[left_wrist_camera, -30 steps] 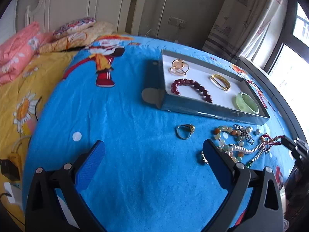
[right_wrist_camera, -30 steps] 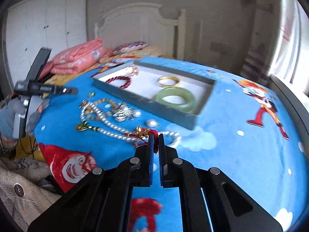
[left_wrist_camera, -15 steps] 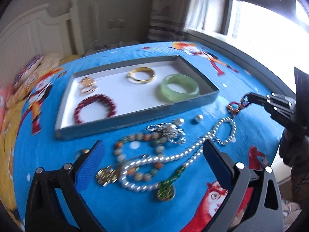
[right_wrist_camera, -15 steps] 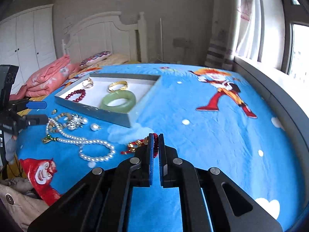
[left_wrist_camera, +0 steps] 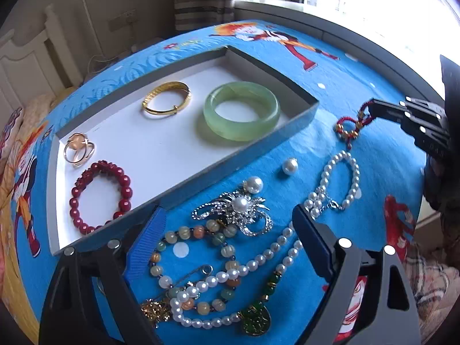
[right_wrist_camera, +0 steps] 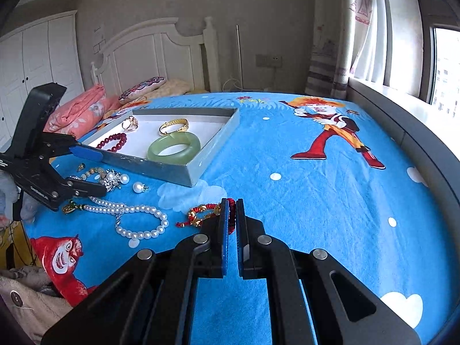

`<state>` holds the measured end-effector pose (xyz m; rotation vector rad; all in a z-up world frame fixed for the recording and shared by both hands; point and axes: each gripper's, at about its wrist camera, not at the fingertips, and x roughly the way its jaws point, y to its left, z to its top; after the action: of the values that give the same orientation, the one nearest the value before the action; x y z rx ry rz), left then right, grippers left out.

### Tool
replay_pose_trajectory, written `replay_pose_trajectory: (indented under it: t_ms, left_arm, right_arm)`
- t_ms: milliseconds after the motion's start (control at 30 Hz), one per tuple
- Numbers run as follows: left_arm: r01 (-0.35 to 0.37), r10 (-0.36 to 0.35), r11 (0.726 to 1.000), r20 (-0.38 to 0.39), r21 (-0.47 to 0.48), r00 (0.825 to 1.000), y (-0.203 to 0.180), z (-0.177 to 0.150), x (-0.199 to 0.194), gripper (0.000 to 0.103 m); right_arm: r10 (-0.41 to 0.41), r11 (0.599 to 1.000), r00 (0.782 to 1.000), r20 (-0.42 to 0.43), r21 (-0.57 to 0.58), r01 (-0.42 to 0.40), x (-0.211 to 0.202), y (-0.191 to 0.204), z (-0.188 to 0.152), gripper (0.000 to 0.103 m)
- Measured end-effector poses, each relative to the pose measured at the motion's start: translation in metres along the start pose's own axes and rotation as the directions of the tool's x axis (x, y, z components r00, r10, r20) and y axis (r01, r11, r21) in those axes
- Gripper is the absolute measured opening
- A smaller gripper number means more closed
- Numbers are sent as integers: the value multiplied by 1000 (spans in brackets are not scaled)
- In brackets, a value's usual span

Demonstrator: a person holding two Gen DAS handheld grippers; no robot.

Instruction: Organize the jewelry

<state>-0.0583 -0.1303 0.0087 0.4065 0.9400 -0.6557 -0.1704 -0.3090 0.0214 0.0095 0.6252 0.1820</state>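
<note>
A grey tray [left_wrist_camera: 309, 114] [right_wrist_camera: 184, 174] on the blue bedspread holds a green jade bangle [left_wrist_camera: 241, 111] [right_wrist_camera: 174, 149], a gold bangle [left_wrist_camera: 166, 98] [right_wrist_camera: 174, 126], a gold ring [left_wrist_camera: 78, 151] and a dark red bead bracelet [left_wrist_camera: 100, 193] [right_wrist_camera: 112, 141]. My right gripper [right_wrist_camera: 232, 204] [left_wrist_camera: 369, 109] is shut on a red and gold cord bracelet [right_wrist_camera: 201, 215] [left_wrist_camera: 349, 128], pulled clear of the pile. My left gripper [left_wrist_camera: 228, 227] [right_wrist_camera: 95, 172] is open, low over loose jewelry: a silver pearl brooch [left_wrist_camera: 238, 210], a pearl necklace [left_wrist_camera: 267, 256] [right_wrist_camera: 138, 218] and a coloured bead strand [left_wrist_camera: 195, 258].
A loose pearl [left_wrist_camera: 289, 166] [right_wrist_camera: 139, 187] lies beside the tray. A green pendant [left_wrist_camera: 256, 320] and gold charm [left_wrist_camera: 155, 310] lie near the front. Pillows [right_wrist_camera: 86, 109] and headboard [right_wrist_camera: 149, 54] stand at the bed's far end; the window ledge [right_wrist_camera: 402, 115] runs along the right.
My left gripper has swung across and dropped close over the jewelry pile by the tray. My right gripper has dragged the red cord bracelet away from the pearls, still shut on it.
</note>
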Motion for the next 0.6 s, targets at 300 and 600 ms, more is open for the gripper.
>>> replay_pose_trajectory:
  t_ms: [300, 600]
  left_arm:
    - [116, -115, 993, -31, 13, 993, 9, 5, 8, 74]
    - [153, -153, 988, -24, -2, 988, 13, 8, 10, 67]
  right_arm:
    - [8, 1000, 1000, 2, 4, -8, -1, 0, 0, 5]
    - [7, 1000, 1000, 0, 2, -7, -1, 0, 0, 5]
